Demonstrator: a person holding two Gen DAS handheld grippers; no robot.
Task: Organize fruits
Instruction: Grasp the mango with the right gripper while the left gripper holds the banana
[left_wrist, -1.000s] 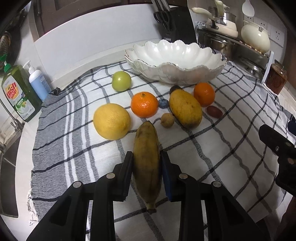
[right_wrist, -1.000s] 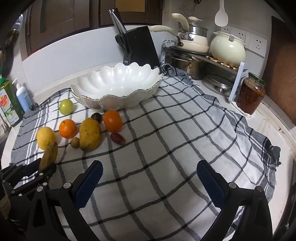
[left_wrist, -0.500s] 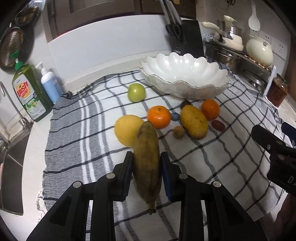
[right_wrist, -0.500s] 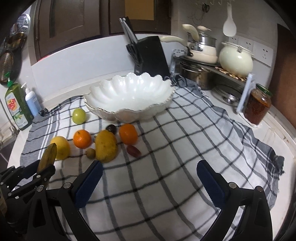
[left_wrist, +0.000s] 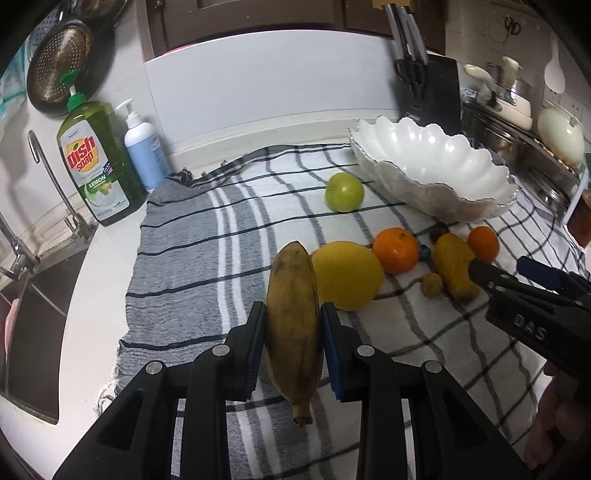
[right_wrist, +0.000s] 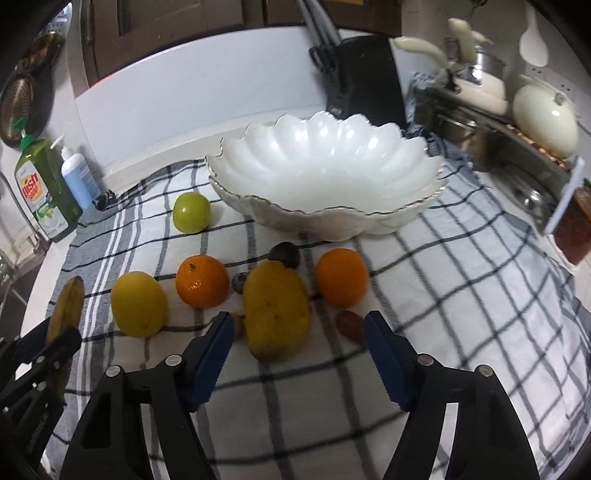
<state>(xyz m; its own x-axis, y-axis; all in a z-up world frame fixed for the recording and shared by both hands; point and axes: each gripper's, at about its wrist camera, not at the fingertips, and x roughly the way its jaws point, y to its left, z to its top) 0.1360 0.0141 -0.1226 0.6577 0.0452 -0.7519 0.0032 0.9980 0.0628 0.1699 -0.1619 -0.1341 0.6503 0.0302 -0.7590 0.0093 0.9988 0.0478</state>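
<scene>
**Banana Lifted, Mango Lined Up**

Gripped the banana (left_wrist: 293, 325) lengthwise in the left tool (left_wrist: 291, 343), pads clenched on both flanks, stem end hanging toward the camera; held clear above the checked cloth (left_wrist: 184, 266), probably so as to carry it over to the white scalloped bowl (right_wrist: 325, 173). Bowl still without fruit, standing at the back of the cloth on the desk (left_wrist: 110, 258).

Aimed the right tool (right_wrist: 299, 354) at the yellow mango (right_wrist: 275, 314), jaws closing but pads not yet touching it; mango framed between them, a small red fruit (right_wrist: 349, 325) just beside the right pad. Likely next pick, being large and nearest.

Left on the cloth in a loose row before the bowl: lemon-yellow fruit (right_wrist: 138, 302), two oranges (right_wrist: 201, 280) (right_wrist: 341, 277), green apple (right_wrist: 192, 212), a dark plum (right_wrist: 284, 254) touching the mango's far end, a small brown fruit (left_wrist: 432, 284).

Read on the green bottle (left_wrist: 98, 162): "Dish soap", "LEMON". Read on the right tool's side: "DAS". No legible text on the blue pump bottle (left_wrist: 142, 147).
</scene>
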